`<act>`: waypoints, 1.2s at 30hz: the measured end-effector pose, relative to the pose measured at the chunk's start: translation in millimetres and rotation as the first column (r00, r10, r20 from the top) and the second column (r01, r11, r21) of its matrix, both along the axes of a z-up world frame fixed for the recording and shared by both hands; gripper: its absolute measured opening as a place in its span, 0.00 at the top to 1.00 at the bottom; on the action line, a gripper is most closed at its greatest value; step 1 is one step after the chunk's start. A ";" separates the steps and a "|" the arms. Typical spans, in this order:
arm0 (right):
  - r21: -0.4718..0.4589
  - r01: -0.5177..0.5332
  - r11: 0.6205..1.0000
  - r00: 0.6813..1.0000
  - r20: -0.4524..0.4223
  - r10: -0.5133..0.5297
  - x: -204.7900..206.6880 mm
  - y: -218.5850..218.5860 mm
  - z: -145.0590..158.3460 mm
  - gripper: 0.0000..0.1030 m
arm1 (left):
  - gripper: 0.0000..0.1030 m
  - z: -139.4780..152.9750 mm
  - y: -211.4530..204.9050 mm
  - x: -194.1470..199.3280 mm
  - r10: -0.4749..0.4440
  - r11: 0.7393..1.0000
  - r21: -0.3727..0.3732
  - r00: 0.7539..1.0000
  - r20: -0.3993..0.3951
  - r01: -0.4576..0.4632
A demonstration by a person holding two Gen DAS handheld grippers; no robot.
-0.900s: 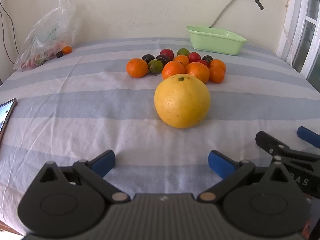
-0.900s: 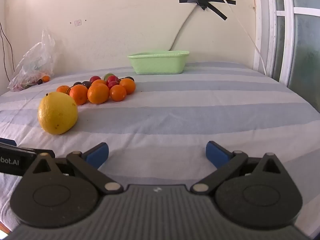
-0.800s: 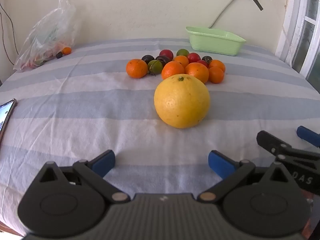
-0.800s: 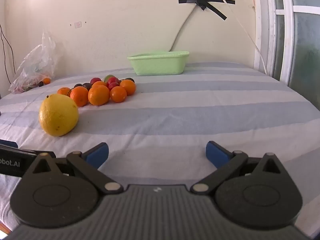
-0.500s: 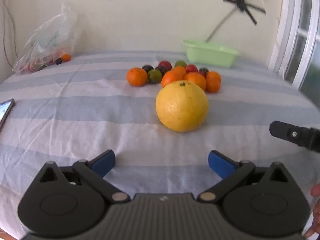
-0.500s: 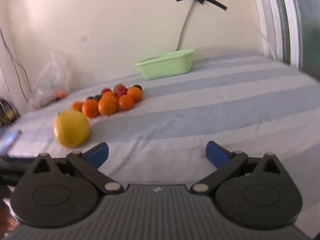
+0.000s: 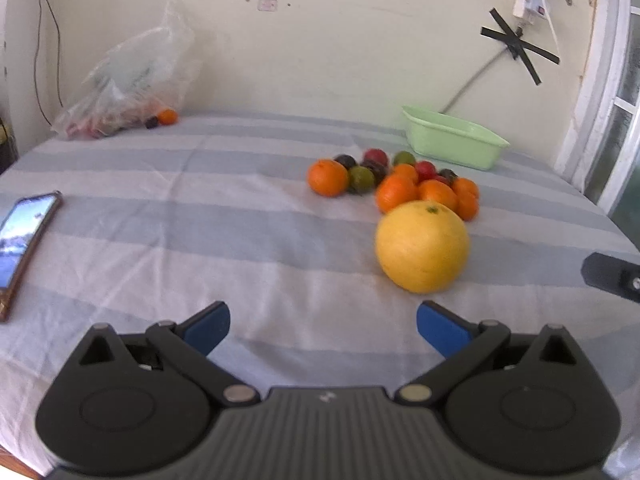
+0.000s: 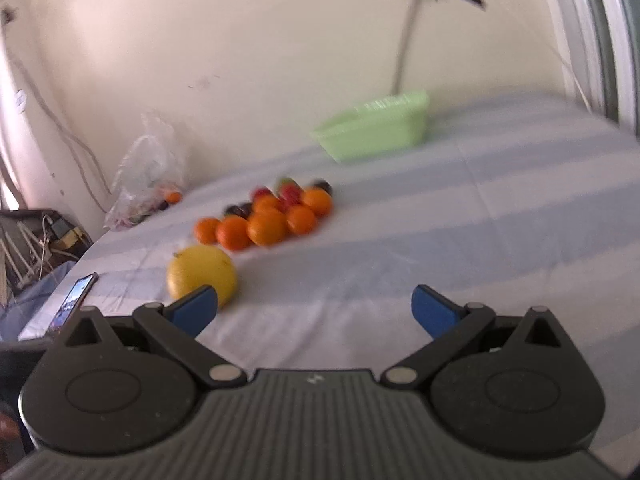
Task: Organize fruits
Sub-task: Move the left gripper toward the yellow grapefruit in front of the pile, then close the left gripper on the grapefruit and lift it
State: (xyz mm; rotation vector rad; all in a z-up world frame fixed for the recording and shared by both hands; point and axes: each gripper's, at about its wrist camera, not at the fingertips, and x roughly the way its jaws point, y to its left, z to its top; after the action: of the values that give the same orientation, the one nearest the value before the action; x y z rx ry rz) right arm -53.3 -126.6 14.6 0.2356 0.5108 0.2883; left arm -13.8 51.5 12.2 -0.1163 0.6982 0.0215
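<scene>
Phone (image 7: 25,240): far left of the left gripper (image 7: 322,326), flat on the striped cloth (image 7: 200,232).
Plastic bag (image 7: 132,84): ahead-left, against the wall.
Left gripper: jaws spread wide, nothing between them.
Grapefruit (image 7: 422,247): just ahead, right of centre.
Pile of small fruits (image 7: 394,182): beyond the grapefruit.
Green tub (image 7: 452,142): farthest, ahead-right.
Right gripper (image 8: 314,310): jaws fully apart, empty; grapefruit behind its left fingertip, pile and tub ahead.

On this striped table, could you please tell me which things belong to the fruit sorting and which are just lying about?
For the job:
- big yellow fruit
- pile of small fruits
- green tub

Lying about:
- phone
- plastic bag
- wall cable
</scene>
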 end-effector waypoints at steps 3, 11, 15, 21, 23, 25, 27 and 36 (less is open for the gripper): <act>-0.017 -0.020 1.000 0.999 0.047 0.021 -3.1 20.5 2.3 0.00 | 0.00 -1.3 7.8 1.5 0.017 1.000 0.021 1.000 0.005 -0.017; -0.106 -0.028 0.994 0.992 0.116 0.040 -12.9 53.1 -10.1 0.07 | 0.00 -5.5 18.4 -1.0 0.033 0.997 0.072 0.999 0.039 -0.035; -0.162 -0.015 0.987 0.989 0.142 0.038 -13.1 63.8 -16.3 0.14 | 0.00 -6.8 20.8 -1.6 0.013 0.997 0.081 0.999 0.049 -0.017; -0.207 -0.014 0.978 0.990 0.137 0.043 -16.0 73.9 -23.6 0.28 | 0.07 -4.4 27.4 -2.0 -0.017 0.998 0.056 0.998 0.068 0.013; -0.235 -0.029 0.971 0.990 0.129 0.061 -14.1 79.9 -24.0 0.31 | 0.12 0.1 30.2 -2.5 -0.040 0.999 0.031 0.995 0.091 0.037; -0.258 -0.055 0.964 0.989 0.119 0.089 -10.0 84.5 -23.4 0.33 | 0.14 6.5 31.4 -2.4 -0.094 0.995 -0.004 0.988 0.118 0.095; -0.285 -0.084 0.955 0.986 0.114 0.120 -6.4 90.2 -22.6 0.35 | 0.16 12.5 30.7 0.4 -0.161 0.985 -0.042 0.978 0.135 0.168; -0.385 -0.210 0.899 0.963 0.075 0.257 24.1 115.4 -19.5 0.35 | 0.33 17.3 16.9 39.8 -0.360 0.911 -0.176 0.927 0.106 0.374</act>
State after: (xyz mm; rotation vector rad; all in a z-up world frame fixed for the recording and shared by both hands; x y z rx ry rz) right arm -29.2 -11.3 -4.9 -0.2183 0.4609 0.4309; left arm 26.0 68.3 29.5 -0.1697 0.6404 -0.4126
